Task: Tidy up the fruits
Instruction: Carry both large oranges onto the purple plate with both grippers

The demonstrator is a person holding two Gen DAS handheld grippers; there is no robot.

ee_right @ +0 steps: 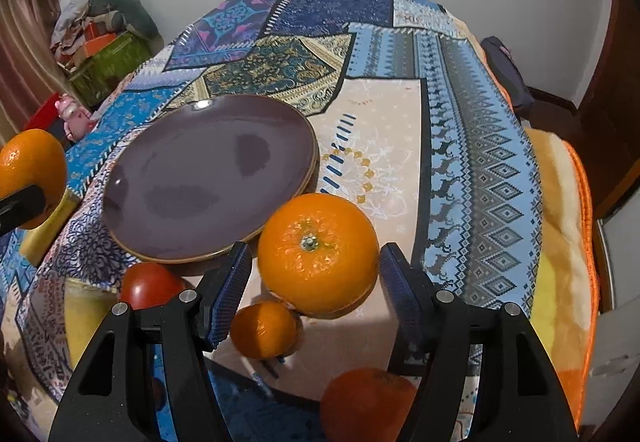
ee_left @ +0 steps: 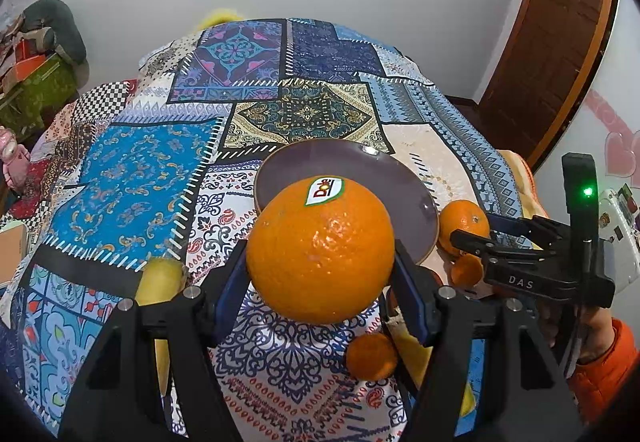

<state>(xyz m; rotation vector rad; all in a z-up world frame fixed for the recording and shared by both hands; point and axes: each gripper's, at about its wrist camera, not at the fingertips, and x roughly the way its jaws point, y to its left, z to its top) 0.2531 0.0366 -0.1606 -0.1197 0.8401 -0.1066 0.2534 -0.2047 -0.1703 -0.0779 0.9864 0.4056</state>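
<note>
Where the white wall meets the brown wooden door [ee_left: 560, 54], a table fills the room's middle, draped in a patchwork cloth [ee_right: 472, 146] of blue, cream and navy prints. Boxes and bundled fabric [ee_right: 104, 38] are heaped in the corner beyond the plate, to its left. On the cloth sits a purple plate [ee_right: 208, 178], its dish bare of fruit. Just beside the plate's near rim rests a large orange [ee_right: 318, 252], stem up, standing between the spread jaws of the right gripper [ee_right: 316, 282], whose pads do not touch it. A Dole-stickered orange [ee_left: 320, 254] is pinched in the left gripper [ee_left: 320, 282], lifted above the plate's near edge. Near the plate's front lie a red tomato [ee_right: 150, 284], a small mandarin [ee_right: 264, 330], another orange fruit [ee_right: 368, 402] and yellow fruit [ee_right: 84, 314], crowding the cloth below both tools. An orange sleeve [ee_left: 604, 370] shows behind the right tool.
</note>
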